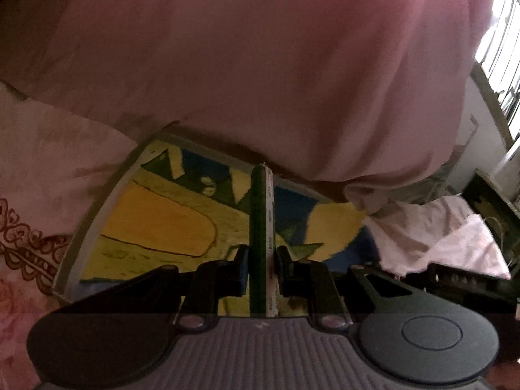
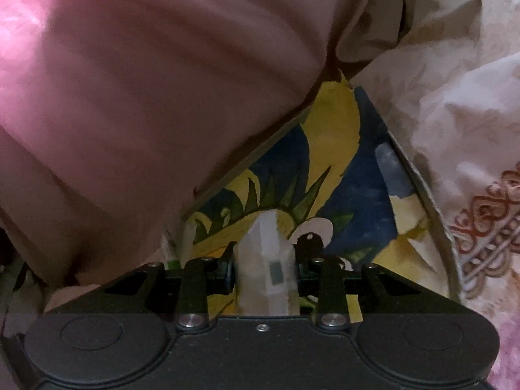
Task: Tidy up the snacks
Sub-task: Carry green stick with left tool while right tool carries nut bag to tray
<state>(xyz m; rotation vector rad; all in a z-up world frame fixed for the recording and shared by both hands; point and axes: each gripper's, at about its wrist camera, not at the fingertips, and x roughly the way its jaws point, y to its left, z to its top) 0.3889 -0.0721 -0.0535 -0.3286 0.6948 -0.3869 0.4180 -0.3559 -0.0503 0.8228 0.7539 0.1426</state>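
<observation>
My left tongs point(image 1: 261, 260) grip a thin green snack stick point(image 1: 258, 227), edge-on. My right tongs point(image 2: 265, 260) clamp a pale translucent packet point(image 2: 266, 253). Both held above the yellow-and-blue painted tray point(image 1: 156, 227) on the floral bedsheet point(image 1: 32, 195), pink garment point(image 1: 260, 65) beyond.

A large fold of pink fabric point(image 1: 227, 58) fills the far part of both wrist views. Below it lies a painted board point(image 1: 156, 227) with yellow, blue and green shapes and a pale rim. Around the board spreads a cream bedsheet point(image 2: 455, 113) printed with a reddish-brown scroll border point(image 2: 487, 221). At the far right of the left wrist view a bright window point(image 1: 500, 42) shows above rumpled white cloth point(image 1: 438, 237).
</observation>
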